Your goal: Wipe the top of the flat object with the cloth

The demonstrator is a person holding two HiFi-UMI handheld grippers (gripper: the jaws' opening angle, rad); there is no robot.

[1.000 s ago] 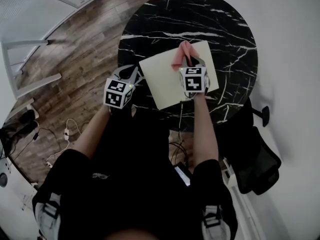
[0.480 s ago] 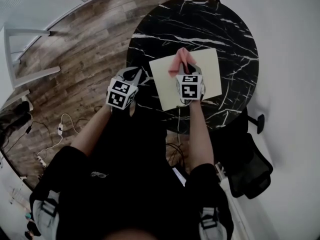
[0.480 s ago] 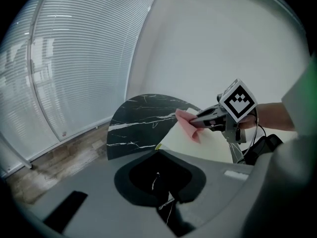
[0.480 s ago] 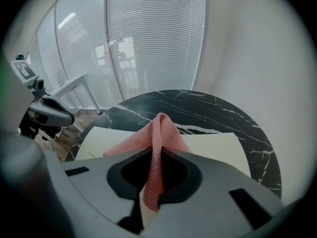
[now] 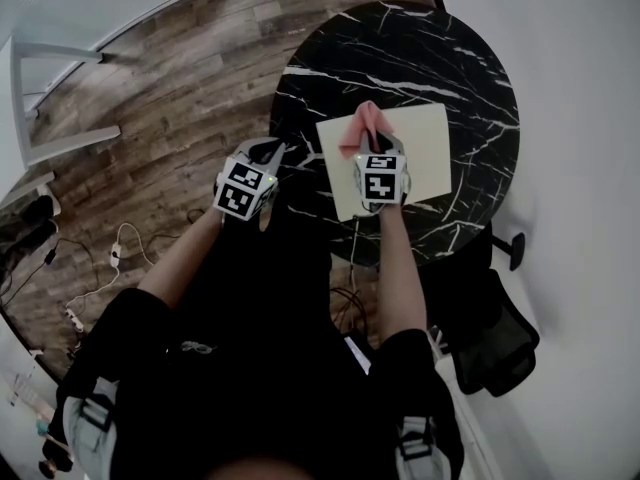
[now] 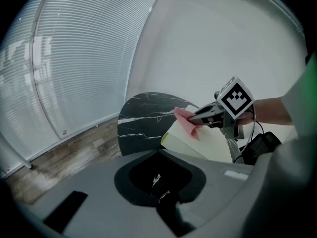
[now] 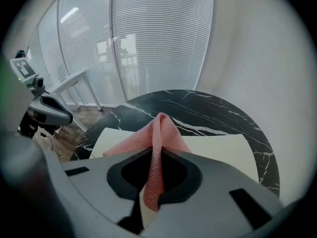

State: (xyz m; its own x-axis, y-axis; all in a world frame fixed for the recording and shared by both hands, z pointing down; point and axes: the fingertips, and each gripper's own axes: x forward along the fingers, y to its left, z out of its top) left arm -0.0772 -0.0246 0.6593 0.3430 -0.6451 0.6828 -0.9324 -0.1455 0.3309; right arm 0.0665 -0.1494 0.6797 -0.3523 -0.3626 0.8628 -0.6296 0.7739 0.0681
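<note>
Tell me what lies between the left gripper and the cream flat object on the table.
Only a bare strip of the black marble table separates the left gripper from the flat object. Nothing rests on that strip, as the head view shows.

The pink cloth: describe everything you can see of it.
The pink cloth is a small piece of plain woven fabric with a fine knobbly texture. It is pinched in the shut jaws of the right gripper and bunched into an upright fold that peaks ahead of them, with one flap spreading left. It sits over the near-left part of the cream flat board on the black marble table. Its lower edge appears to rest on the board. Nothing else touches it.
</note>
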